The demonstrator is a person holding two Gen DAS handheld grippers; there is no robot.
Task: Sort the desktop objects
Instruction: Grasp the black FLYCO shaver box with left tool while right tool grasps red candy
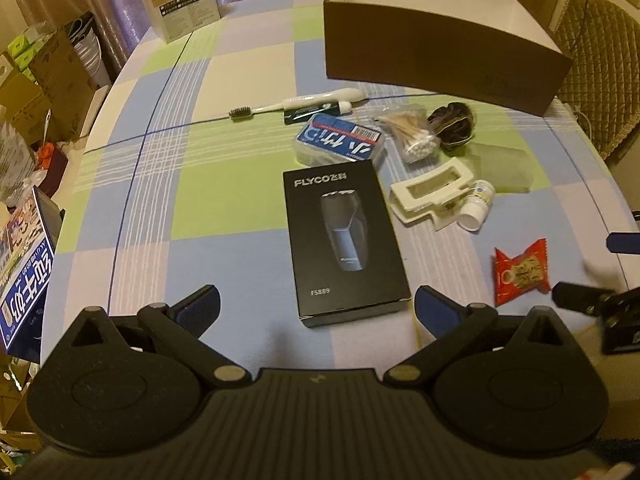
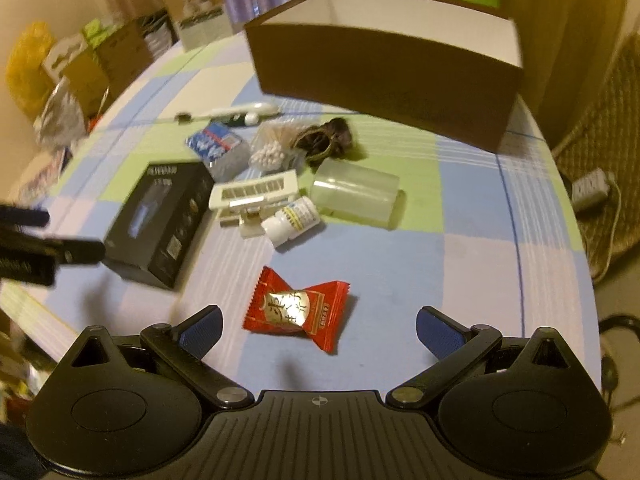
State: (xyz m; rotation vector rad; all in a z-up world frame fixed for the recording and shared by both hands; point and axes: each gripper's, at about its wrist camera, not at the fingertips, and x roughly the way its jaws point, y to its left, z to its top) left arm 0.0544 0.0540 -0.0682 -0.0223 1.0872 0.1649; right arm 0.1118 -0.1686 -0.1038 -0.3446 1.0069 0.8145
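**Both claws spread, nothing lifted yet**

Candy [image 2: 298,312] lies just ahead of the right claw [image 2: 319,332], between its spread, empty fingers. Shaver box [image 1: 344,240] sits straight ahead of the left claw [image 1: 317,310], also released and empty. Brown box [image 1: 440,44] stands far ahead, beyond the clutter. Best to drop squarely over the candy's middle, pinching body rather than crinkly ends, then carry it forward

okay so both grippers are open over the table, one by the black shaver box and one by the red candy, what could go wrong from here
The candy is flat and crinkly, so the open right gripper may slide it instead of pinching it.

The shaver box looks nearly as wide as the open left gripper, so a finger could catch its edge and shove it into the clip and pill bottle, which could roll.

The grippers are close and might bump.
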